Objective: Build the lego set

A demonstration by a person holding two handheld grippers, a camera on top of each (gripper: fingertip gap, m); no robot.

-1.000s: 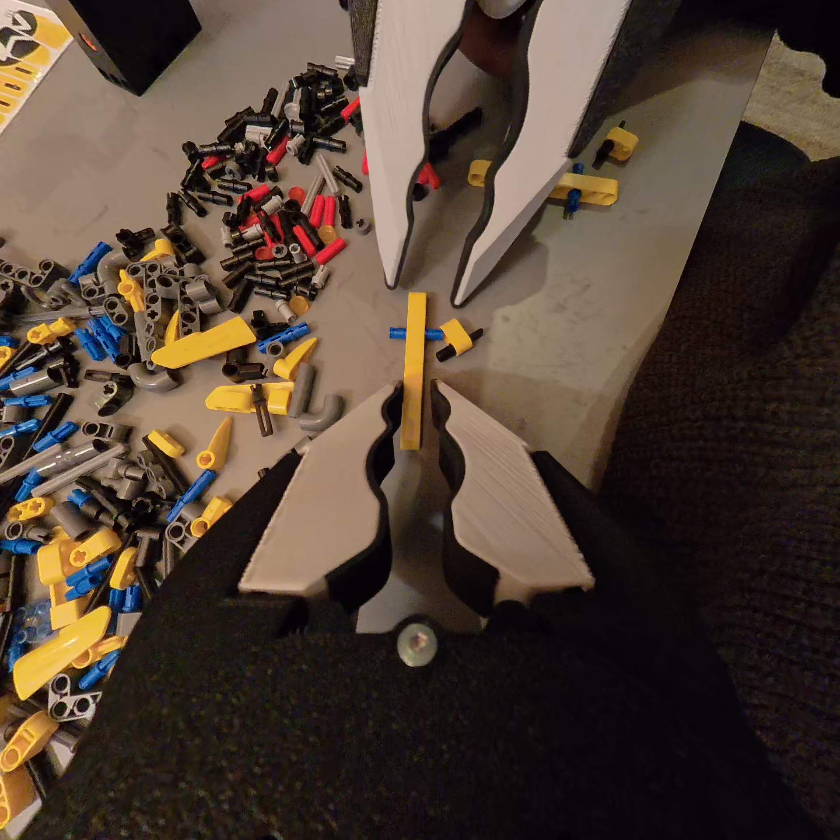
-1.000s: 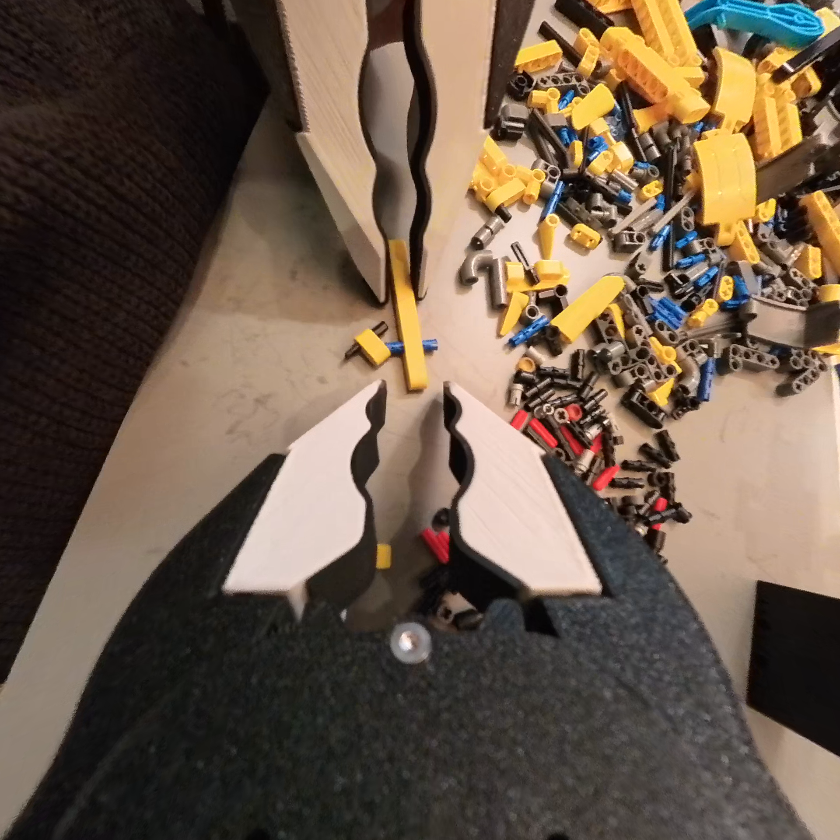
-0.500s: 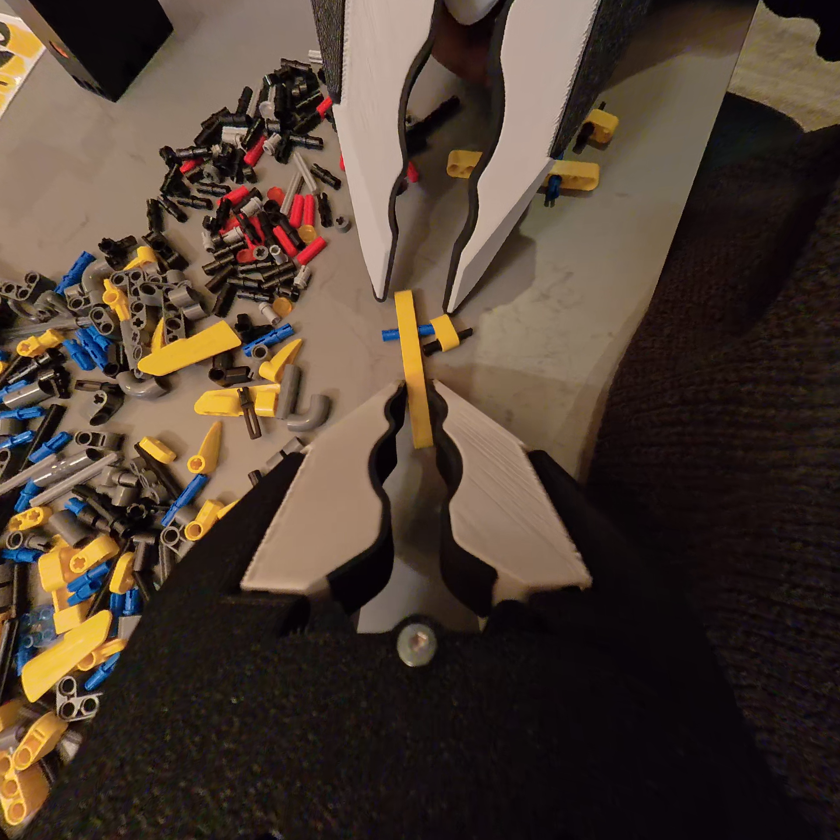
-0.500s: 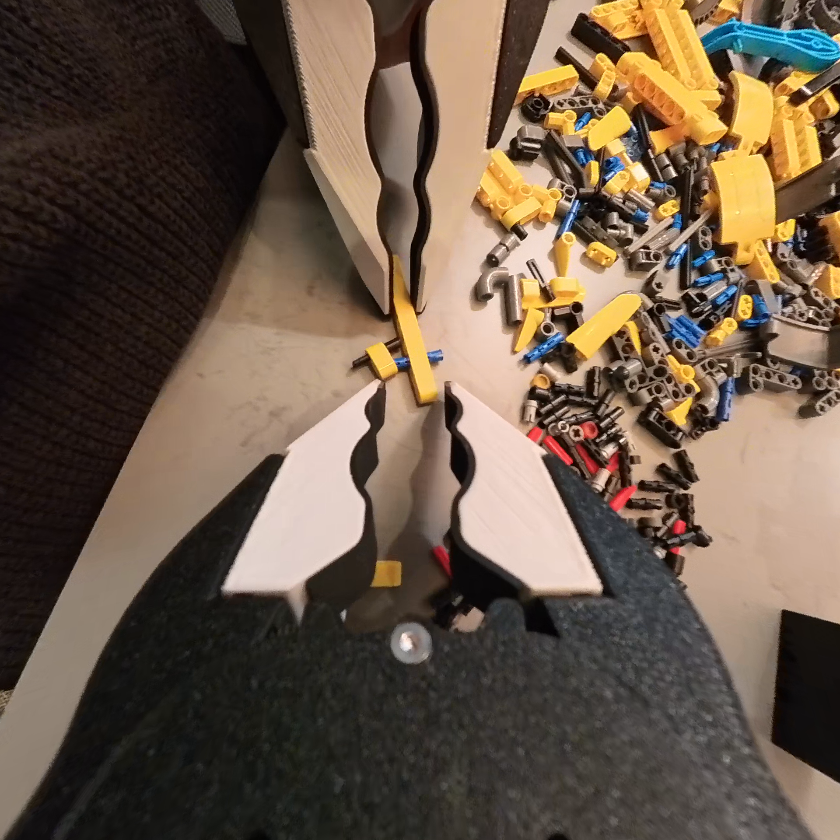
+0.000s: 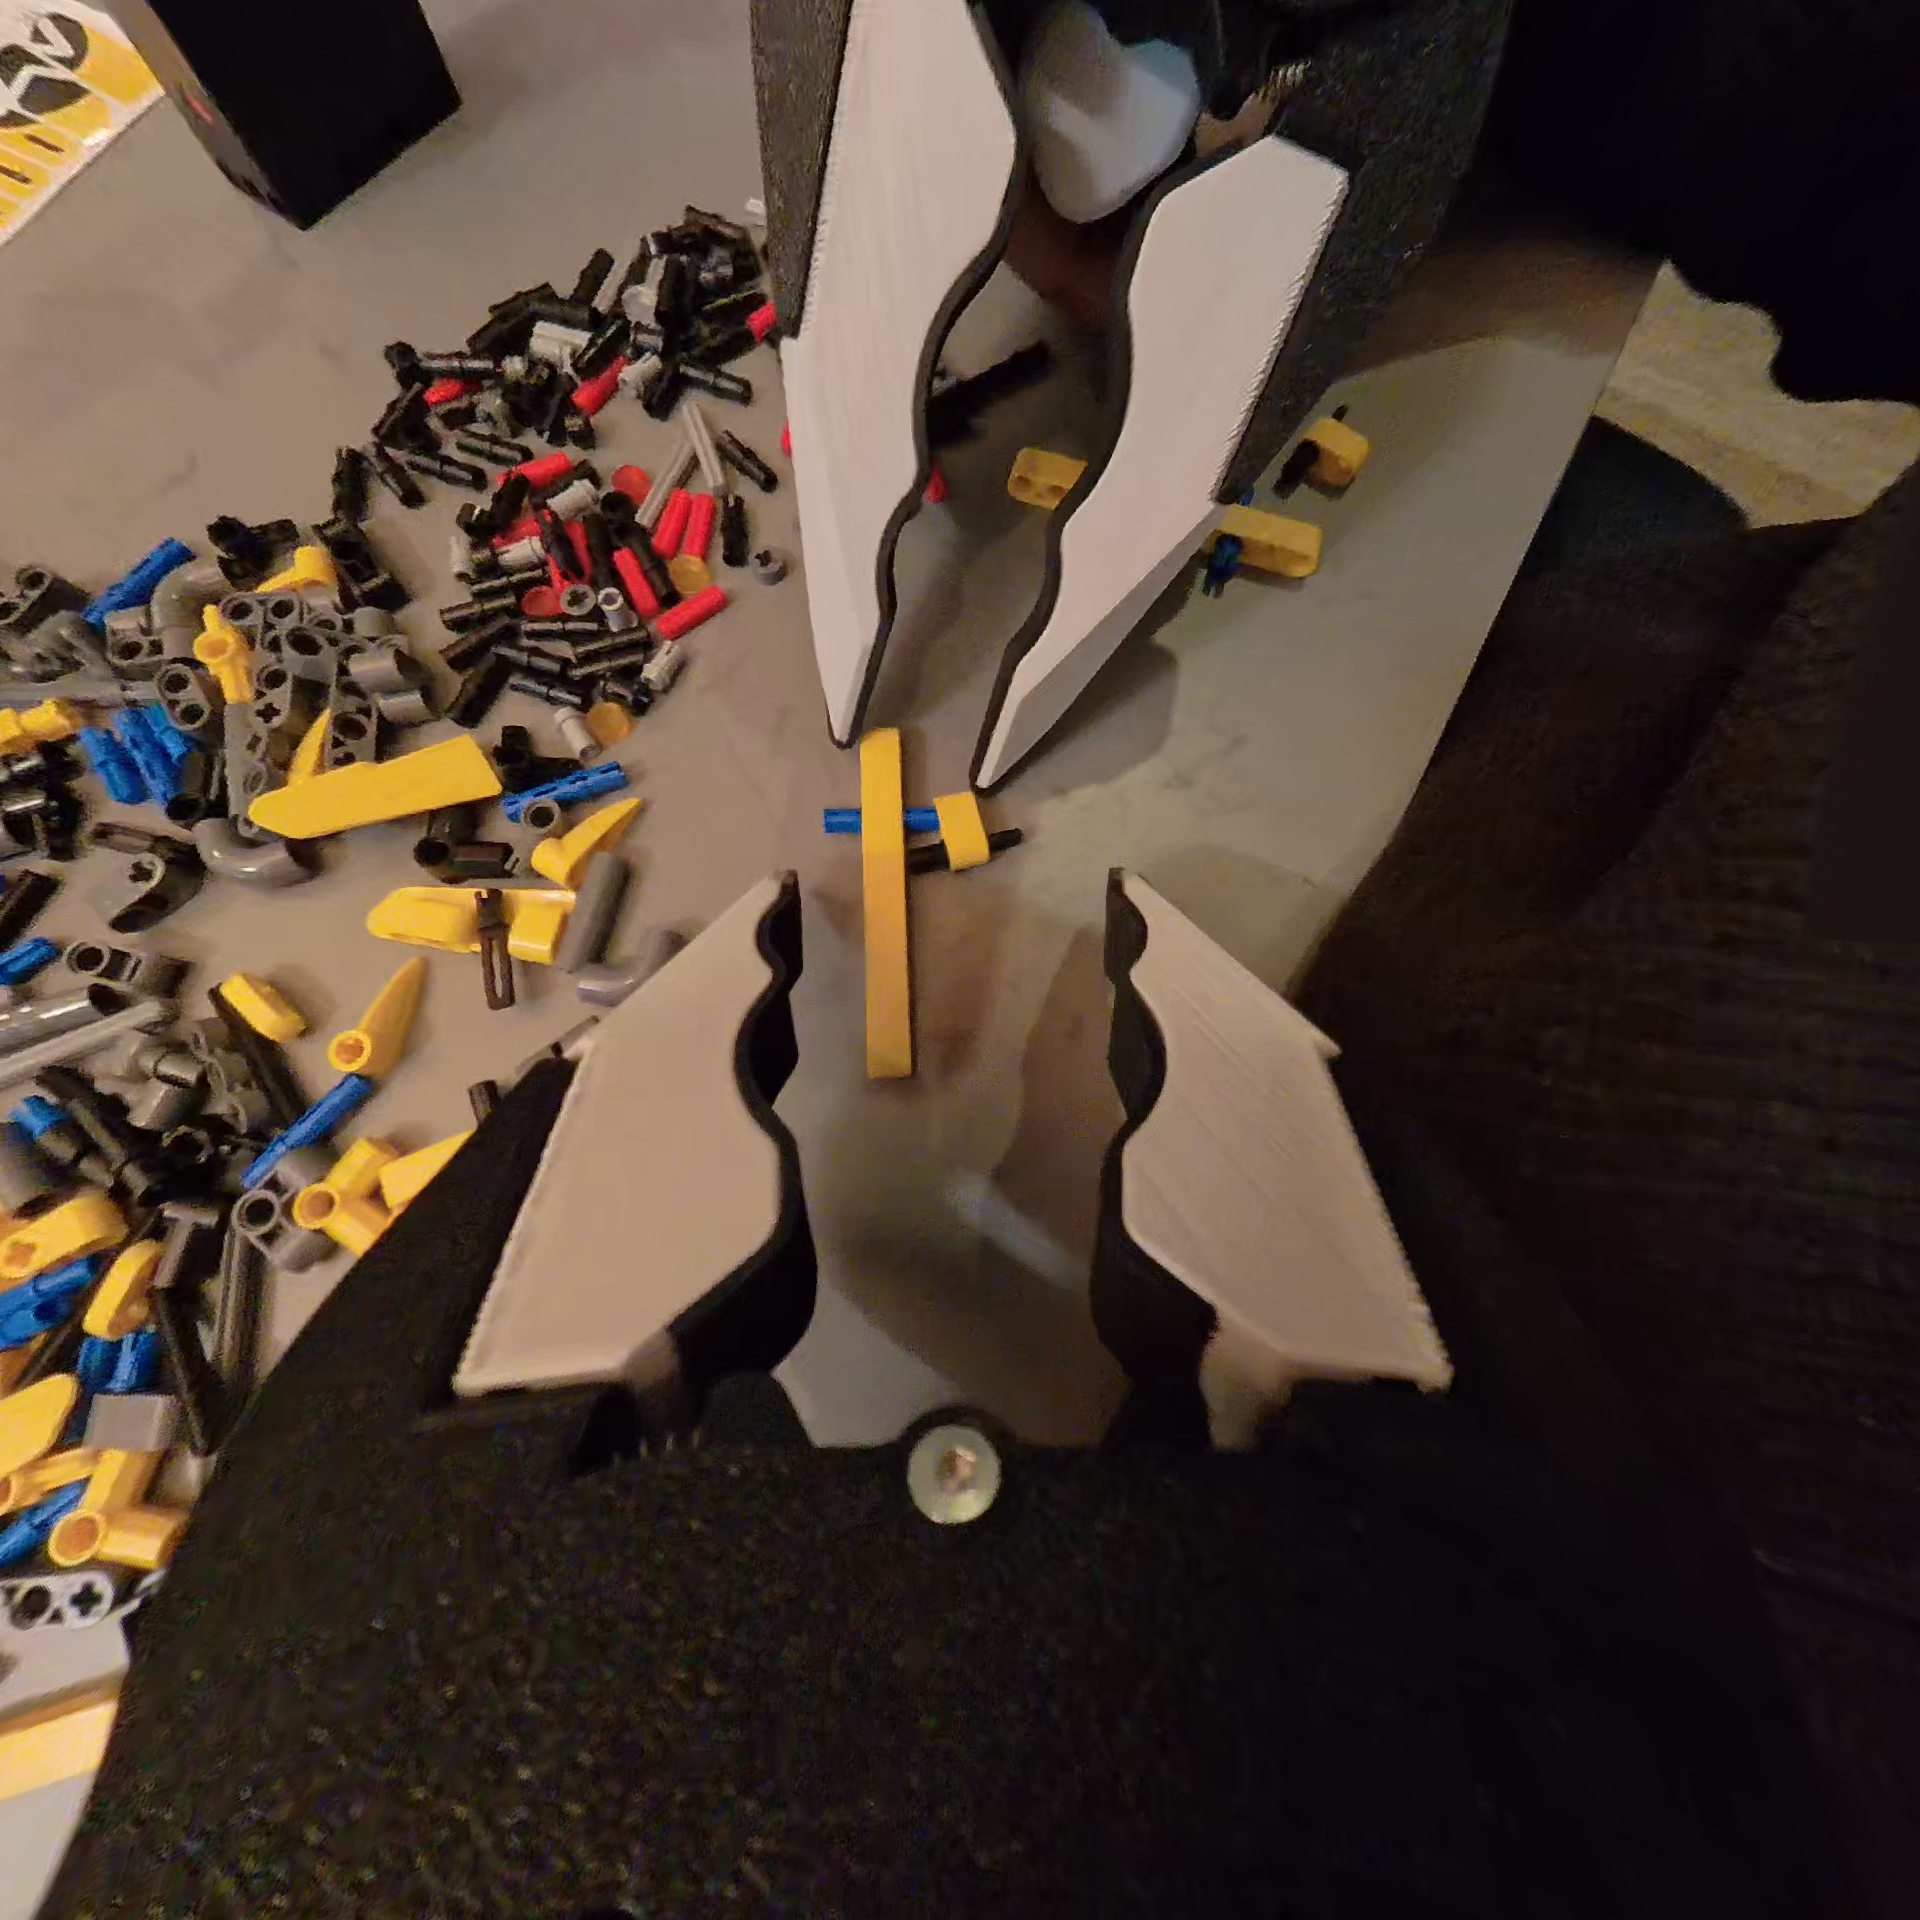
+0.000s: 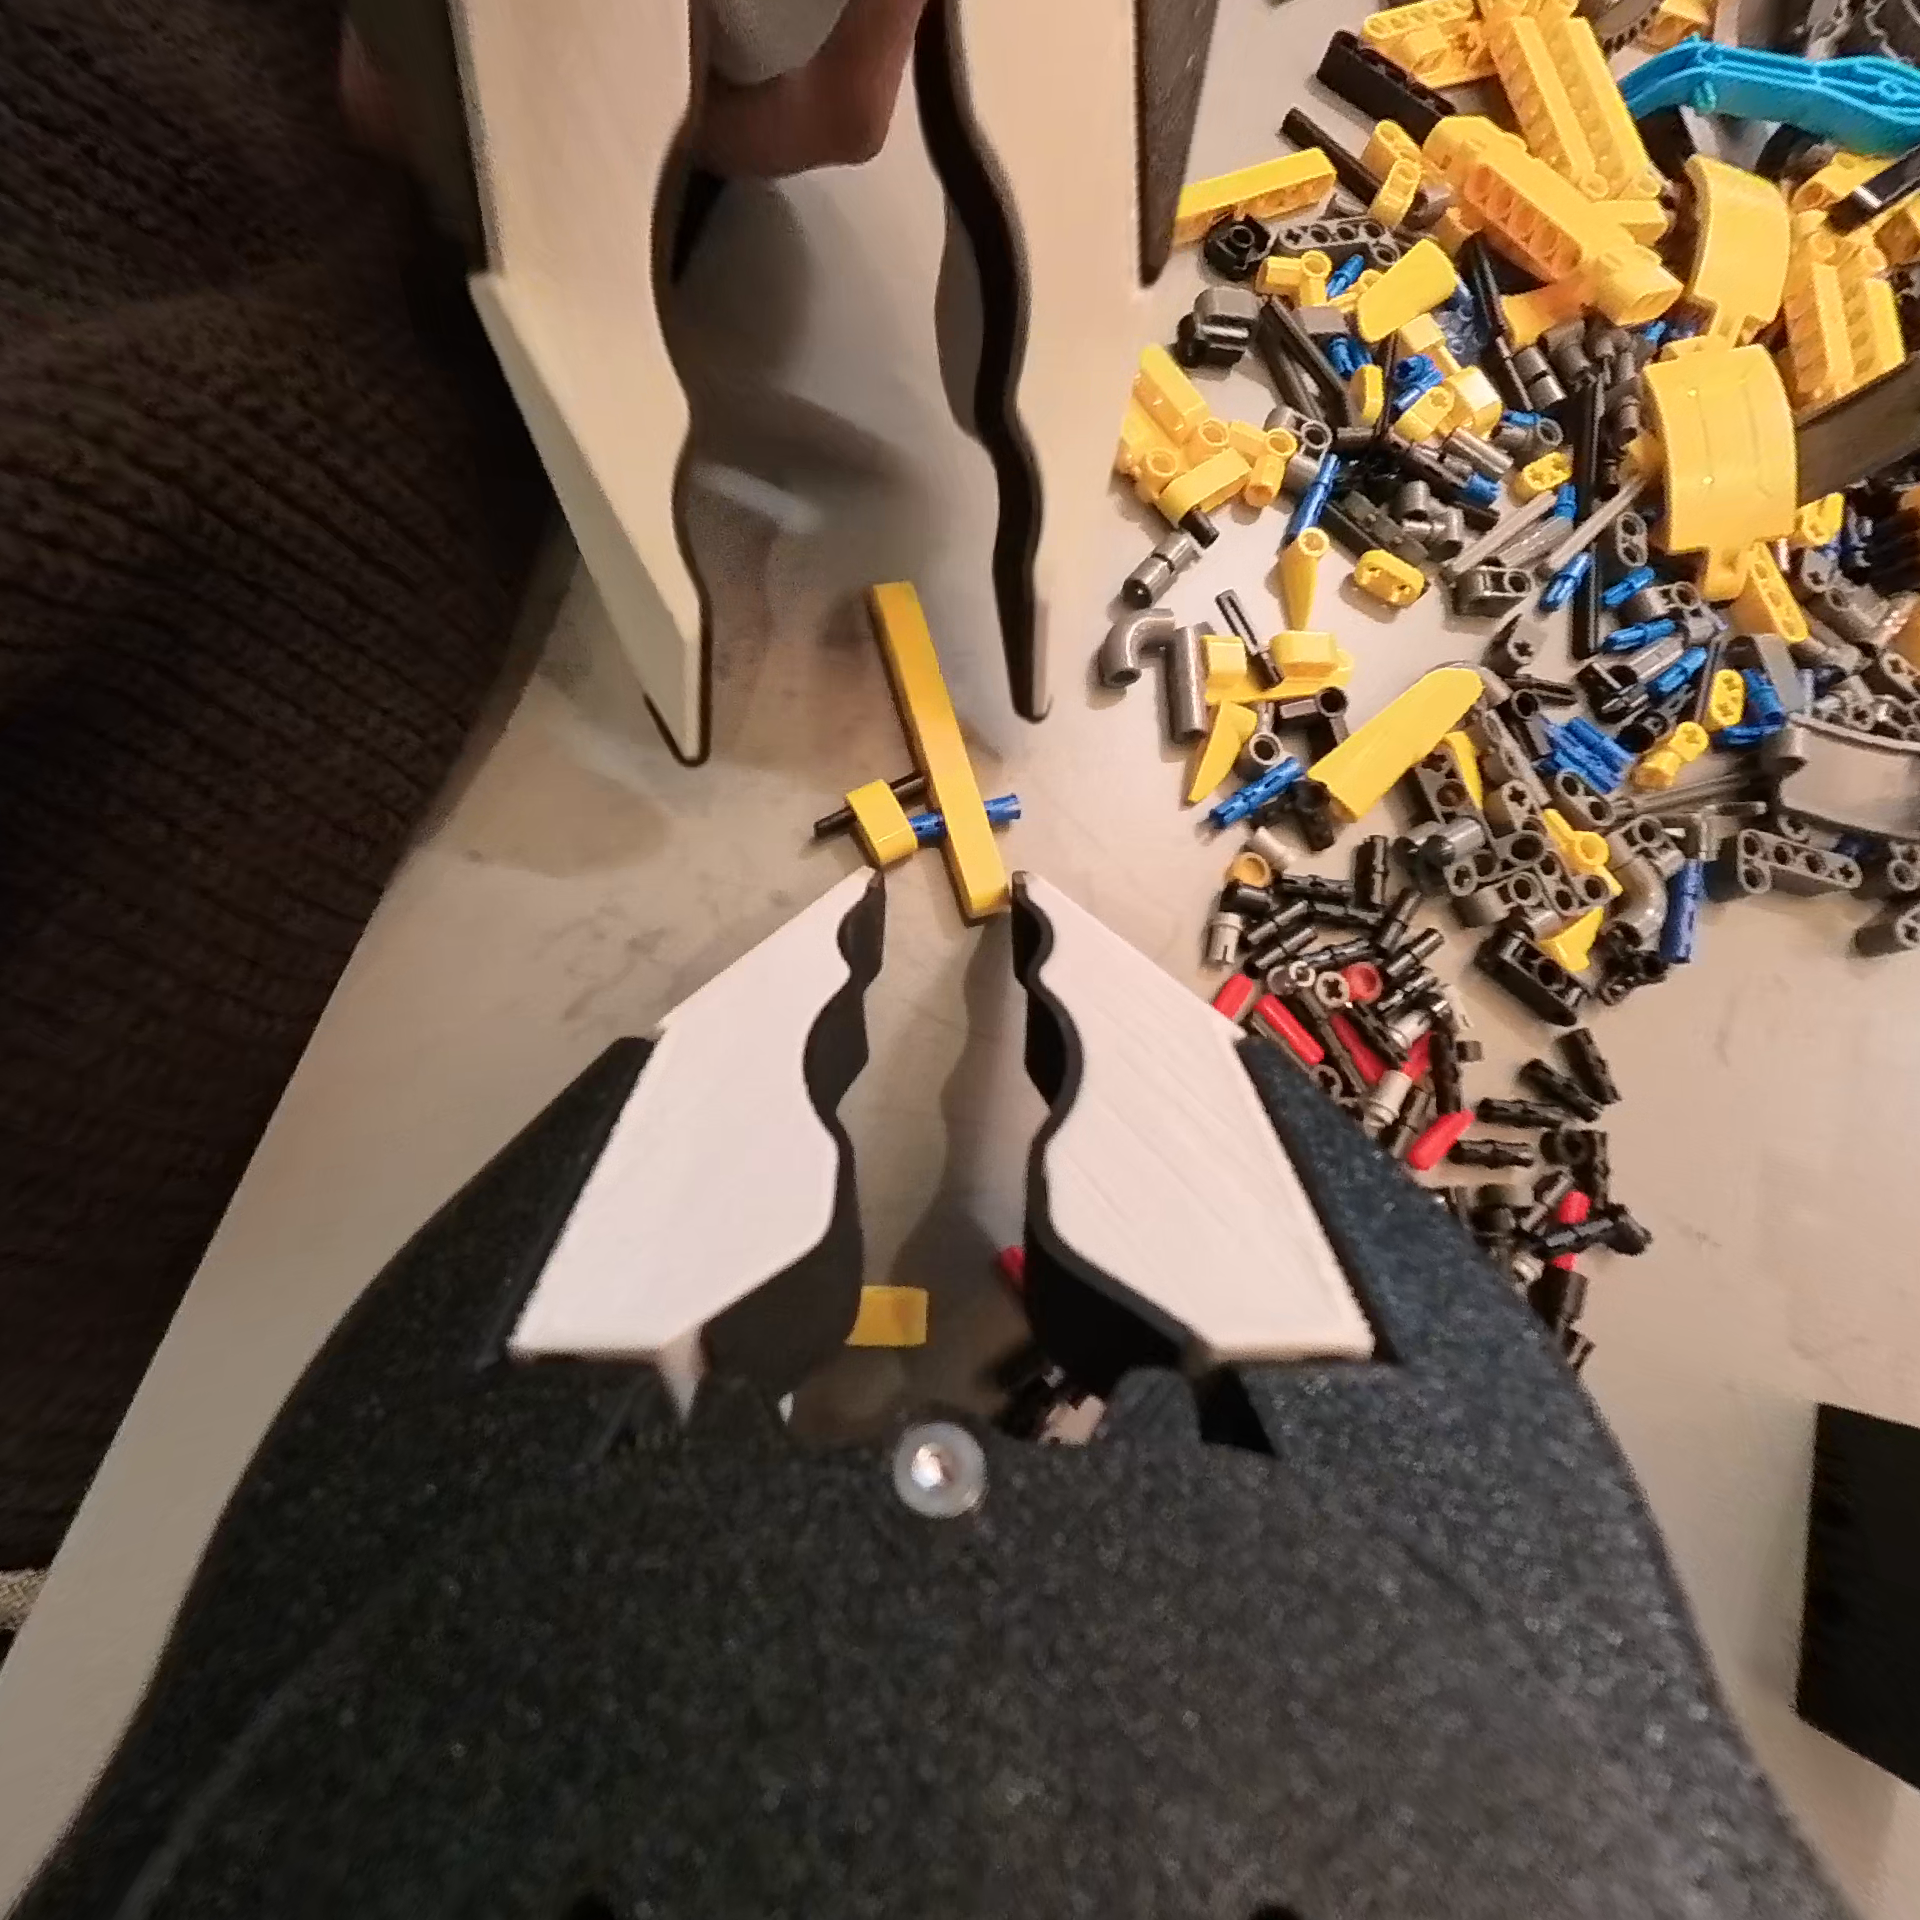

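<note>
Fingers of the left gripper (image 5: 951,894) are spread wide, with nothing clamped between them; the long yellow beam (image 5: 885,904) is seen lying in the gap, its near end between the two tips but touched by neither. Its long axis is lined up with the fingers, running straight away from the left gripper toward the right gripper (image 6: 945,899). That gripper's fingers are parted more narrowly and are also empty, and the beam's far end is found right at its tips, just beside the right-hand finger (image 6: 1132,1081); contact cannot be confirmed. Both grippers are set nose to nose, the beam bridging the space between them on the grey table (image 5: 1195,727).

Across the beam, nearer the right gripper, a blue pin (image 5: 847,821) is pushed through, and a small yellow connector (image 5: 964,831) with a black pin (image 5: 1003,837) is carried on one side. Farther out, a scatter of black and red pins (image 5: 582,582) and a heap of yellow, grey and blue parts (image 6: 1558,520) are spread over the table, well apart from the beam.
</note>
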